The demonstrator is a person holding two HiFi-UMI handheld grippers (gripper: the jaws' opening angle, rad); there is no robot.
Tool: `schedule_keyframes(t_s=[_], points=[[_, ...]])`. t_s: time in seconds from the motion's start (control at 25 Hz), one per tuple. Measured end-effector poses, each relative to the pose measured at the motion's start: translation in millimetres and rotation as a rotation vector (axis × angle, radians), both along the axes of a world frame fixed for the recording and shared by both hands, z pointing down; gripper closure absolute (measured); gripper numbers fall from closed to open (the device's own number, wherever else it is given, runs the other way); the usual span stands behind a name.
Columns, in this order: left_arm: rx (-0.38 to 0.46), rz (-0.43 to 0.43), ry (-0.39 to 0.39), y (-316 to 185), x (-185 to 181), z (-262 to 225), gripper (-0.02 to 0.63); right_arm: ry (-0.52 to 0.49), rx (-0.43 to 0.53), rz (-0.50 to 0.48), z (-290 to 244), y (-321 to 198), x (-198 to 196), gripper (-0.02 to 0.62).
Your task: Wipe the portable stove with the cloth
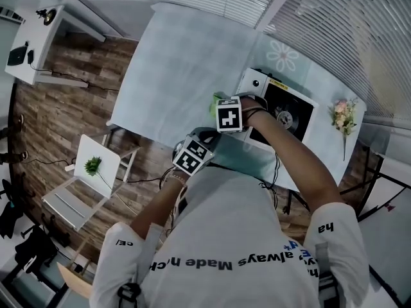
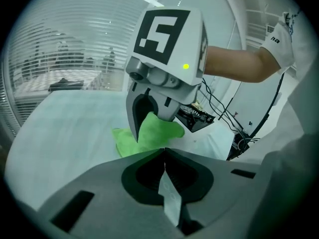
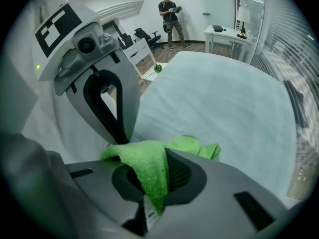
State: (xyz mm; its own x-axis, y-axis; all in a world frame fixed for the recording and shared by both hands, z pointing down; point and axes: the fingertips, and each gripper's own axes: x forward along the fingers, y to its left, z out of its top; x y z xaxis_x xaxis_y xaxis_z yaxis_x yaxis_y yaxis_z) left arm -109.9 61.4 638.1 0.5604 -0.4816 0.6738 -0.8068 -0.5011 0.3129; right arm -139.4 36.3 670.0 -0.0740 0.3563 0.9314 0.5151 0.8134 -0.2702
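Right gripper [image 3: 149, 195] clamped tight on the fuzzy green microfibre cloth [image 3: 147, 164], just left of the white-bodied, black-topped portable stove [image 1: 287, 112]. Left gripper [image 2: 164, 169] closed on nothing, nearer me. Grasp stage, I reckon; next, swing the cloth right onto the stove top.

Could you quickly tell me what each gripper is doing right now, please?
Left gripper: shut, empty.
Right gripper: shut on the green cloth.
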Motion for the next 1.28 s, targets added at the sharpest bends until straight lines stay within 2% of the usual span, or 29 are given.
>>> schedule_keyframes(t_s=[0.12,0.24,0.32,0.44,0.64,0.8,0.88,1.04,1.28], points=[[-0.019,0.012,-0.019,6.6,-3.2,2.4,0.594,-0.030,-0.009,-0.020,-3.1,19.1,-2.8,0.569],[-0.029,0.009,-0.025,12.3,-5.2,0.1,0.594,-0.050,0.001,0.018,-4.8,22.7,-1.7,0.569],[-0.021,-0.004,-0.027,13.1,-6.7,-5.6,0.594,-0.120,0.014,0.074,-14.3,17.9,-6.8,0.569],[0.028,-0.039,-0.016,3.9,-9.8,-25.9,0.594,-0.270,0.051,0.247,-42.9,-4.3,-10.0,0.569],[0.210,-0.109,0.051,-30.6,-2.2,-87.0,0.594,-0.604,0.113,0.621,-131.7,-55.7,11.7,0.569],[0.384,-0.127,0.083,-63.5,15.8,-149.7,0.594,-0.863,0.182,0.921,-210.1,-90.3,62.1,0.569],[0.464,-0.130,0.120,-76.1,27.2,-182.4,0.594,-0.965,0.235,1.035,-243.6,-100.9,93.5,0.569],[0.583,-0.115,0.180,-89.9,51.0,-240.6,0.594,-1.126,0.317,1.170,-303.5,-102.0,150.8,0.569],[0.747,-0.061,0.141,-95.3,86.1,-314.1,0.594,-1.237,0.477,1.287,-369.4,-83.4,222.0,0.568]])
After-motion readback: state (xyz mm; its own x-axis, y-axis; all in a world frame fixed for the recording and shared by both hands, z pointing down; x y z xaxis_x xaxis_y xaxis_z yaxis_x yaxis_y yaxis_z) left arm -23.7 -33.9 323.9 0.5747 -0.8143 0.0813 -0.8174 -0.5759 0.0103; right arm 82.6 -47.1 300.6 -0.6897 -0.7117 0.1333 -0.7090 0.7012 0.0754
